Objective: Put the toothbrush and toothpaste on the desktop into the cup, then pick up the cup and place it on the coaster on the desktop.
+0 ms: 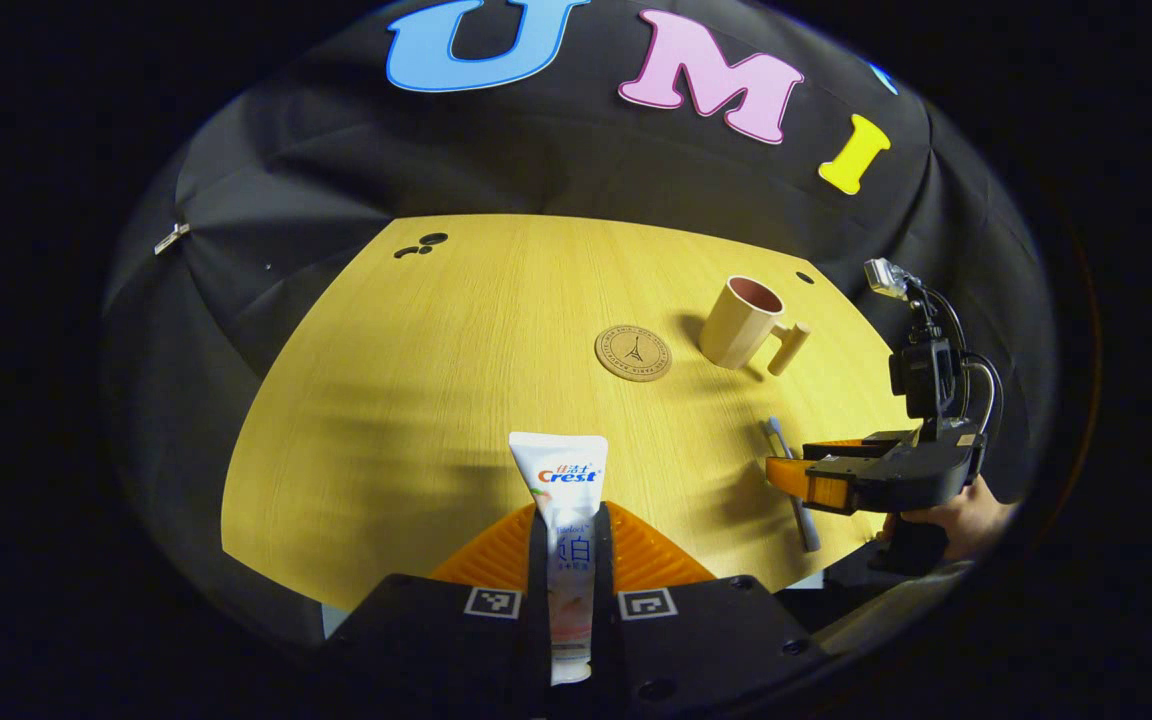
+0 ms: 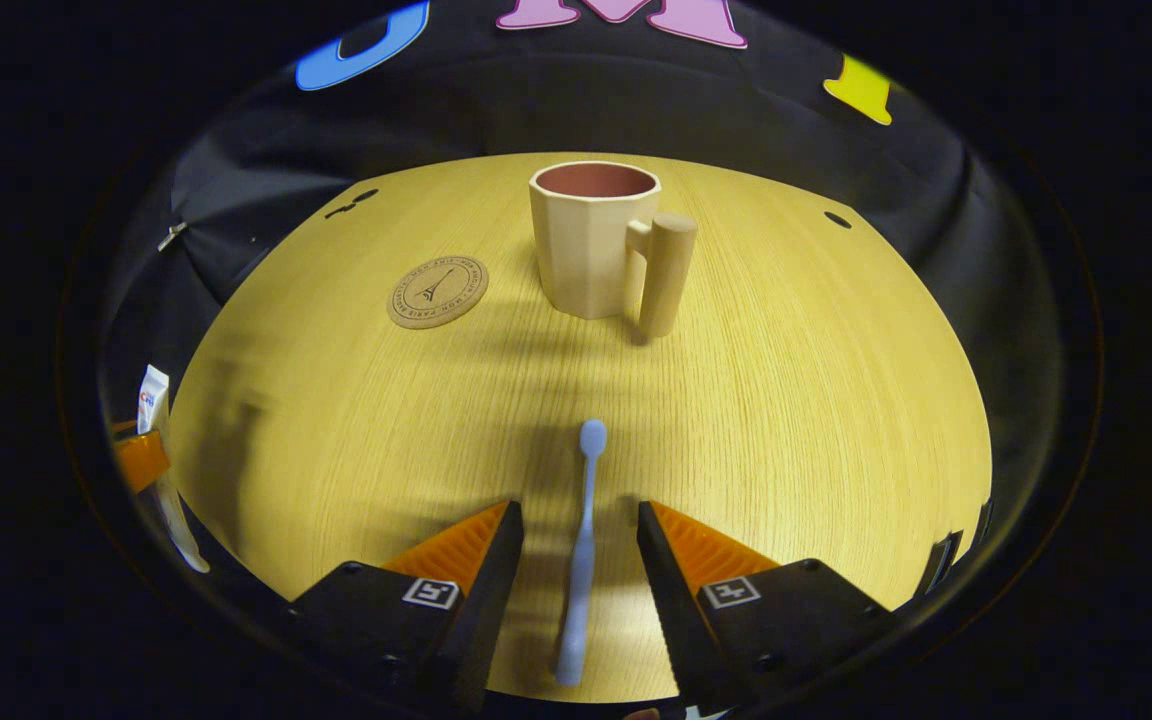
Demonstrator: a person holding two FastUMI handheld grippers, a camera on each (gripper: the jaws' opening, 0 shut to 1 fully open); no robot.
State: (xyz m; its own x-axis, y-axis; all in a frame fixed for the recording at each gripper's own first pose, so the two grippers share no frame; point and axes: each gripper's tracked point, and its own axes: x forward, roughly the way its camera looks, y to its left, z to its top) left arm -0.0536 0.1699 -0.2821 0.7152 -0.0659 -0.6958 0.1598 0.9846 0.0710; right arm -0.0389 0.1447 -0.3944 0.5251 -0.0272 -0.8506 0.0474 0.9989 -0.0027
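The left gripper (image 1: 569, 560) clamps the toothpaste (image 1: 563, 540). The right gripper (image 2: 576, 530) is open, straddling the toothbrush (image 2: 581, 560), which lies lengthwise on the surface (image 2: 786, 400), pointing toward the far cup (image 2: 591, 240).

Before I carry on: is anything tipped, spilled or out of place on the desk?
Nothing stands out. The cup is upright beside the coaster, the toothbrush lies flat between the open right tongs, and the left tongs grip the toothpaste.
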